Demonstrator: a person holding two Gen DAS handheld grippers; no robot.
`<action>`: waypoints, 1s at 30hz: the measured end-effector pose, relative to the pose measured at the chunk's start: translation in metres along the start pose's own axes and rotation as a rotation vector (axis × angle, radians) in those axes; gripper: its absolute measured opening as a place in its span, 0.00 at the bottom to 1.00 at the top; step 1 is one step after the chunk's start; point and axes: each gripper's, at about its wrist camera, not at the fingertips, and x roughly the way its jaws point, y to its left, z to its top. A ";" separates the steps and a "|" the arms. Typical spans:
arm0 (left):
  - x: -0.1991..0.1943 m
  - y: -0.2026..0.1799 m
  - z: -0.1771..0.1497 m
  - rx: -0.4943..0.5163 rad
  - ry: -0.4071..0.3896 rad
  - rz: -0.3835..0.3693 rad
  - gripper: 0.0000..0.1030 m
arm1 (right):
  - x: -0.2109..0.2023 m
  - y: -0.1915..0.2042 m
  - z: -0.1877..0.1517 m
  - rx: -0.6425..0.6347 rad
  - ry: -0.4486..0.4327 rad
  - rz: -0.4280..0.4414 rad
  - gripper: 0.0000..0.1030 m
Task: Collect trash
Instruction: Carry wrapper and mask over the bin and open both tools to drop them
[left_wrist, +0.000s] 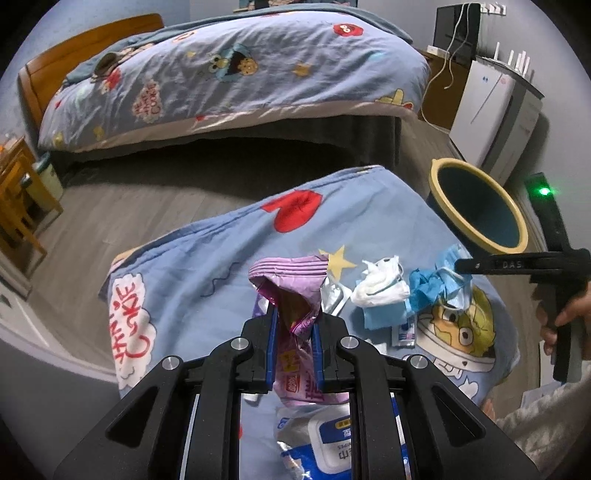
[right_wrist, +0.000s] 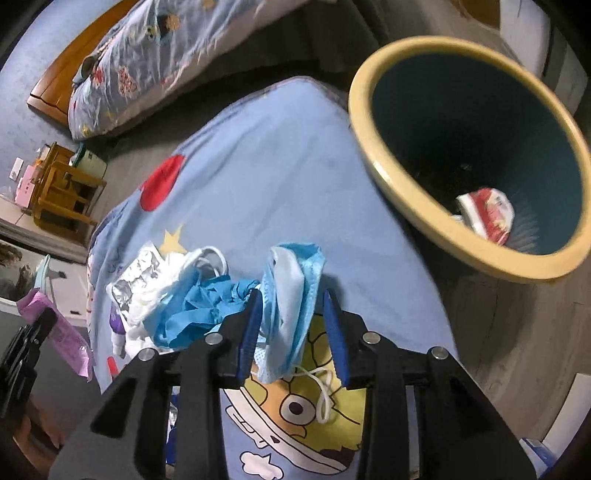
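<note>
Nearest in the left wrist view, under the left tool (left_wrist: 294, 317), a blue-and-white wipes pack (left_wrist: 328, 443) lying on the cartoon-print blue cover (left_wrist: 207, 251). Between the blue pads, pinched upright, a crumpled purple snack wrapper (left_wrist: 291, 291), lifted off the cover. Just right of it, a silver foil scrap (left_wrist: 334, 295), then a white wad of tissue (left_wrist: 380, 284), then a crumpled blue glove (left_wrist: 424, 291), all resting on the cover and touching or nearly so. In the right wrist view, right tool (right_wrist: 291, 317) partly spread, a light blue face mask (right_wrist: 291, 295) draped between its pads and touching the left one, white ear loop trailing down over the yellow cartoon face; whether the right pad touches the mask, cannot tell. Left of the mask, same blue glove (right_wrist: 192, 310), tissue and foil (right_wrist: 136, 273). Farther right, past the cover's edge, a round trash bin (right_wrist: 376, 147) with cream rim and dark teal inside, standing on the grey wood floor (left_wrist: 122, 206), a red-and-white wrapper (right_wrist: 487, 214) at its bottom. Farthest off, a bed (left_wrist: 229, 74) with matching printed quilt and a wooden headboard.
</note>
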 end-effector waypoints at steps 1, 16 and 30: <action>0.001 0.001 0.001 -0.002 0.002 -0.002 0.16 | 0.000 0.000 0.001 0.004 0.000 0.015 0.15; -0.011 -0.037 0.036 0.054 -0.088 -0.033 0.16 | -0.113 -0.006 0.041 -0.019 -0.295 0.050 0.13; 0.027 -0.209 0.122 0.248 -0.129 -0.256 0.16 | -0.187 -0.134 0.081 0.077 -0.470 -0.057 0.13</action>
